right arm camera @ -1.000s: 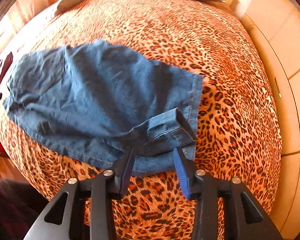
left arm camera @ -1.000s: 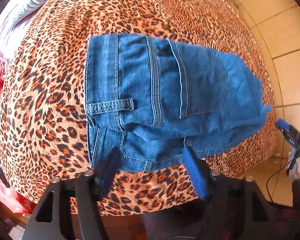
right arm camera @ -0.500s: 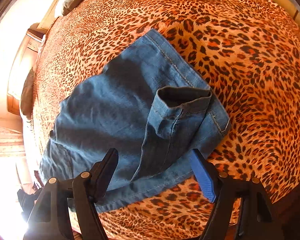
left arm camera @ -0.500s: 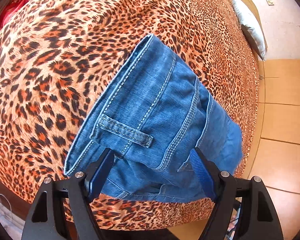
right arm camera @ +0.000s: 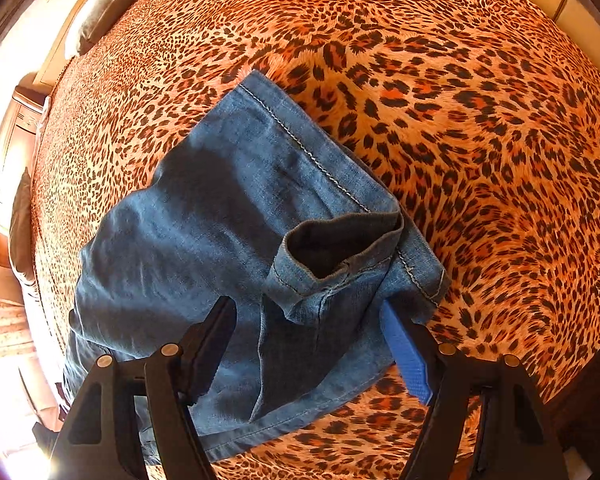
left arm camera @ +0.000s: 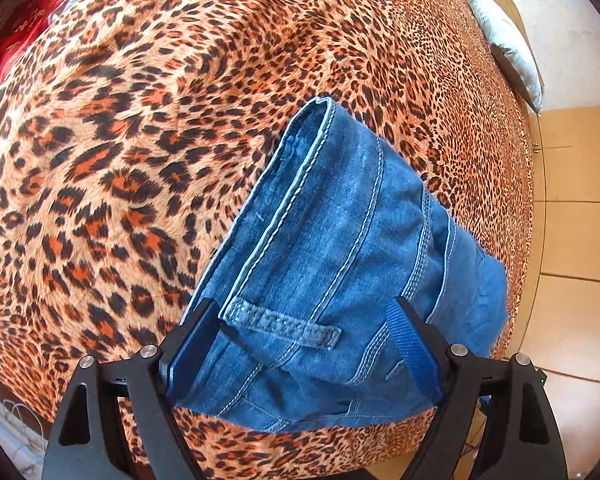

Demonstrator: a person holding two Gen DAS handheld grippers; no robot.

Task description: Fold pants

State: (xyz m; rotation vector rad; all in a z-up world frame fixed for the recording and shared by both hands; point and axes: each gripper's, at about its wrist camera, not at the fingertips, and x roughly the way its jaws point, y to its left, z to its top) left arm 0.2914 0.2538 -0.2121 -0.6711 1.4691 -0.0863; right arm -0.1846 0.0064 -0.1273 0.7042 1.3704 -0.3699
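Blue denim pants [left arm camera: 340,248] lie folded in a short stack on a leopard-print bed cover [left arm camera: 120,140]. In the left wrist view I see the waistband end with a belt loop [left arm camera: 284,326]. My left gripper [left arm camera: 300,344] is open, its fingers on either side of the waistband edge at the near bed edge. In the right wrist view the pants [right arm camera: 204,232] show the leg-hem end, with one open cuff [right arm camera: 340,248] on top. My right gripper [right arm camera: 312,344] is open, straddling the near edge below the cuff.
The bed cover [right arm camera: 480,140] spreads wide beyond the pants. A grey pillow [left arm camera: 508,44] lies at the far corner. Red fabric [left arm camera: 24,28] sits past the bed's left edge. Wooden furniture [right arm camera: 4,168] and tiled floor [left arm camera: 580,240] flank the bed.
Both grippers swung round and dropped closer to the pants, each now straddling an end of the stack. Both jaws stand wider than a second ago. The pants have not moved.
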